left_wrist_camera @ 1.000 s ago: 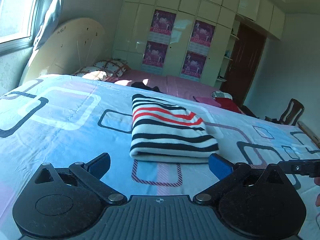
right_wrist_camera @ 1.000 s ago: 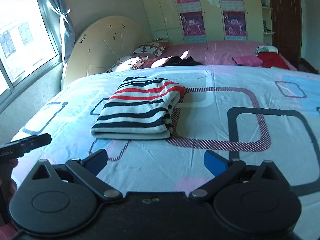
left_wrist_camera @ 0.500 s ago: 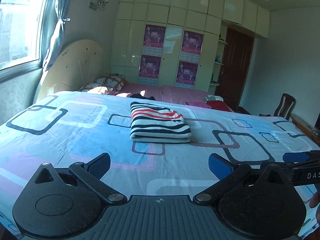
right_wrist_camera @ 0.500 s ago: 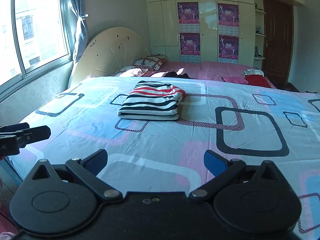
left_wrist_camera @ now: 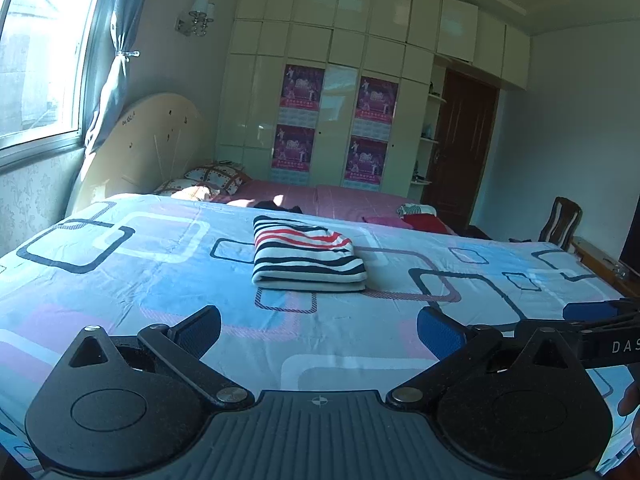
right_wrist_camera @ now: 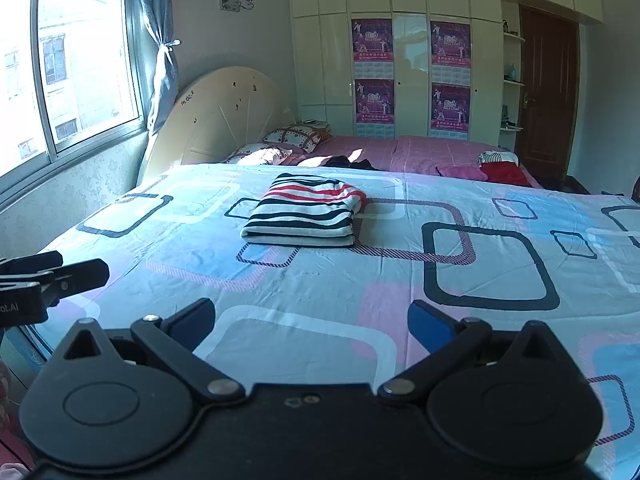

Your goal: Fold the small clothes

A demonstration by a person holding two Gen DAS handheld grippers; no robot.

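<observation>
Sunlit bedroom space is filled by a patterned bed (left_wrist_camera: 120, 280), on which the folded striped garment (left_wrist_camera: 304, 258) is laid, well ahead of both grippers. Left gripper (left_wrist_camera: 319, 330) and right gripper (right_wrist_camera: 312, 326) are held wide open, empty. "DAS" is read on the right gripper's side.

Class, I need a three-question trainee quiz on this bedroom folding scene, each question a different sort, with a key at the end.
1. True or false: the striped garment lies folded on the patterned bedsheet.
2. Multiple choice: the left gripper and right gripper are A) both open and empty, B) both shut on cloth, C) one open, one shut.
3. Fill in: the small clothes pile sits on the ____ sheet beyond the garment.

Key: 1 true; 2 A; 3 pink.
</observation>
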